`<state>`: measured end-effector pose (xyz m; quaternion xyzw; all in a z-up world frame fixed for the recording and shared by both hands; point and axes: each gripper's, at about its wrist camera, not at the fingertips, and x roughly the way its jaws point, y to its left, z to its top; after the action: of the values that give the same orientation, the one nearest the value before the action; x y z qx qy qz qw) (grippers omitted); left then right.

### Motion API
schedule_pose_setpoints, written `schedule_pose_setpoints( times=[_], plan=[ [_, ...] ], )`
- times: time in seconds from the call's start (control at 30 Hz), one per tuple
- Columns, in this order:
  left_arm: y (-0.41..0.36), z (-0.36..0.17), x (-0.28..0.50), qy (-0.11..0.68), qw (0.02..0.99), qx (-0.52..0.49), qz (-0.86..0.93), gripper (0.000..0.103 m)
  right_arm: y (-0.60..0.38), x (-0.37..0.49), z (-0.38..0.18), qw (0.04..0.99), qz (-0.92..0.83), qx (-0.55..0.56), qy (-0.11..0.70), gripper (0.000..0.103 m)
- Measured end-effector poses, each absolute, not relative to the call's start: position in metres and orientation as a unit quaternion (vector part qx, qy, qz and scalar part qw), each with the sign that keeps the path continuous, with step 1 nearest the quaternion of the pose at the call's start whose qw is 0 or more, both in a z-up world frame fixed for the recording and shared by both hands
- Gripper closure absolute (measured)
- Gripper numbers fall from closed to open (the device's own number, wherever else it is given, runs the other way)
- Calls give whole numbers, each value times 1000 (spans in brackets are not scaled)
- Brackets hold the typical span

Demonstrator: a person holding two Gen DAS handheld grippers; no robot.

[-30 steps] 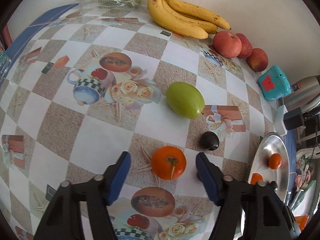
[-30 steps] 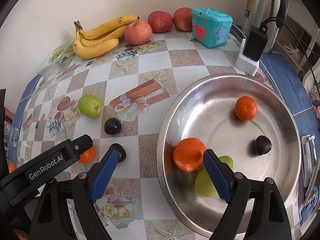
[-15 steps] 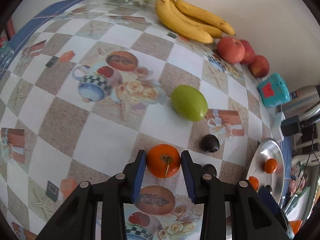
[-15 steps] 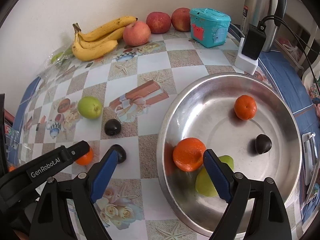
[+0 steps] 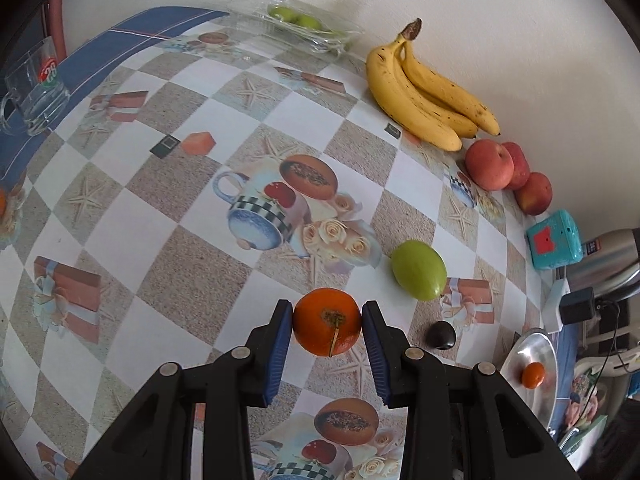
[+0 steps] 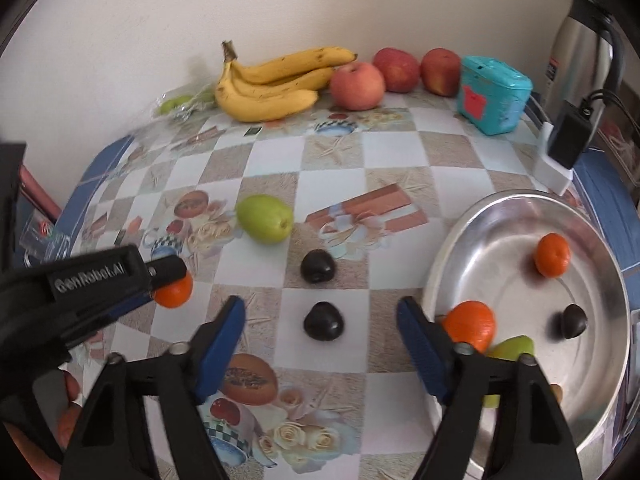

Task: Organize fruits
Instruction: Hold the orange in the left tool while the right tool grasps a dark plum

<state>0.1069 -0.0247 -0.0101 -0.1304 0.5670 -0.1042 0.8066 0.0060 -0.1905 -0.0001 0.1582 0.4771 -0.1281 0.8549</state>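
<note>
While the steel bowl [image 6: 600, 408] is already holding four fruits, the left gripper [image 5: 327, 330] is clamping an orange [image 5: 327, 321] just above the desk [image 5: 192, 276]. Right gripper [image 6: 320, 330] jaws are closing around a dark plum [image 6: 323, 321], not touching; another plum [image 6: 318, 266] and a green fruit [image 6: 265, 219] are still waiting.

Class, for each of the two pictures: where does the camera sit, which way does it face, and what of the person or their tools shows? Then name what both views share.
Left wrist: sits on the left hand-held gripper, looks steeply down at the table; its blue pads clamp a tangerine.
Right wrist: sits on the right hand-held gripper, looks down towards the steel bowl; its jaws are closing with a dark plum between them, untouched; the left gripper and fingers show at left.
Shared: bananas, green fruit, held tangerine.
</note>
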Motion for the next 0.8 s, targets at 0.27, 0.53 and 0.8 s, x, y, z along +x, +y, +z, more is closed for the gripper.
schedule_pose_setpoints(
  times=[0.27,0.53,0.8],
  plan=[
    [-17,-15,111,574,801,-139,-97,65,-187,15,-29,835,-126,162,511,50],
    [-14,-17,112,577,799,-141,-93,65,-189,19,-41,829,-136,160,518,63],
    [-14,-16,112,577,799,-139,-90,65,-192,17,-40,830,-142,167,514,76]
  ],
)
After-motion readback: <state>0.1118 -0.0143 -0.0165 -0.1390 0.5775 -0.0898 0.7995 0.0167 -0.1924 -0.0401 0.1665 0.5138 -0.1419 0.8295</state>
